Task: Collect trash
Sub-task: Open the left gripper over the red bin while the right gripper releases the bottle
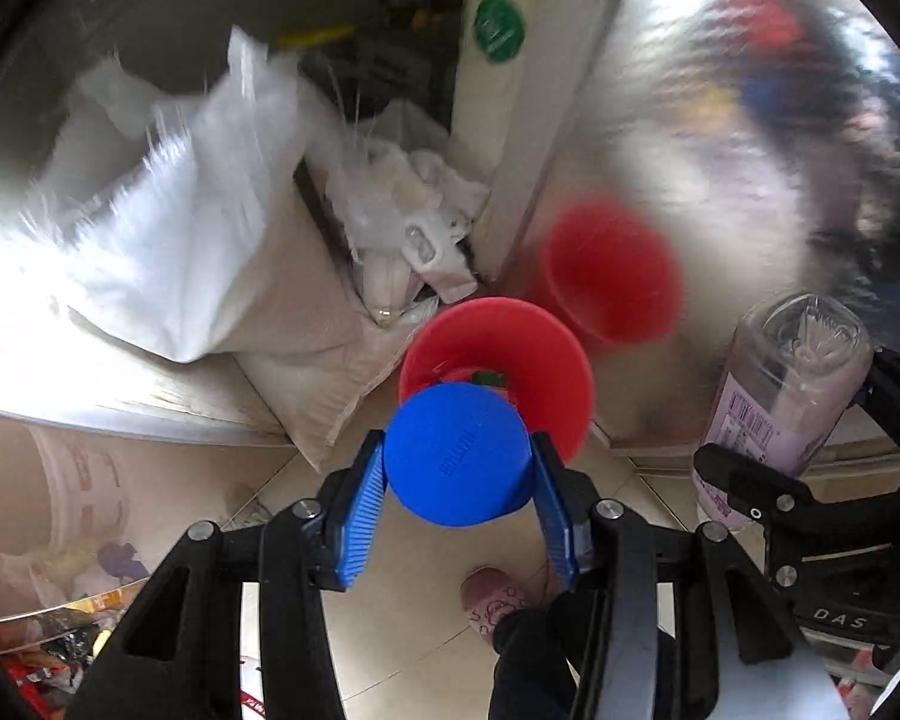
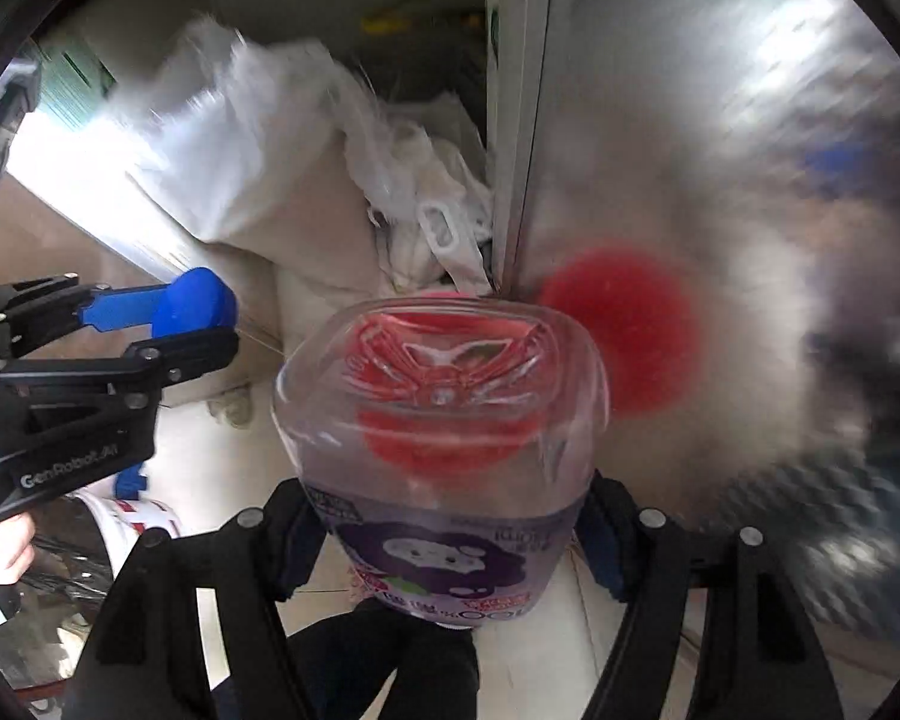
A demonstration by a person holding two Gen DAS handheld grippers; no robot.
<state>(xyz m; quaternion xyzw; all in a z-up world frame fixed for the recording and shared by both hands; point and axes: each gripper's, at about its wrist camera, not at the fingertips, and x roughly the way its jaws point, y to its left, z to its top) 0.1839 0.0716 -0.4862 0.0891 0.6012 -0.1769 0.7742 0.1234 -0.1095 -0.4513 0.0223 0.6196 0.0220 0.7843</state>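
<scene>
Step in hand, as judged: carrying two collected items to the bin, both directly above or beside it. Both views are motion-blurred.

Left side first. Left gripper is clamped on a round blue plastic object, a cap or lid end; the blue ribbed pads press on its two sides. In the right wrist view the same gripper enters from the left edge, with part of a hand on its handle. It points steeply down. Just beyond the blue object sits a small red plastic bin with a flared rim, standing on a pale tiled floor against a shiny metal appliance panel, which carries the bin's red reflection. A white woven sack and crumpled white plastic bags lie left of and behind the bin.

Right side. Right gripper is closed around a clear plastic bottle with a purple label, held mid-body; the fingers are mostly hidden behind the bottle. The bottle's base faces away from the camera, toward the bin, whose red shows through the clear plastic. From the left wrist view the bottle sits well right of the bin mouth.

Next move calls for: centre the blue object over the bin mouth, release, clear away; then shift the bottle leftward over the mouth. The mouth looks narrow relative to the bottle, so the bottle probably needs an end-on drop.

A pink slipper is visible on the floor below the left gripper.
</scene>
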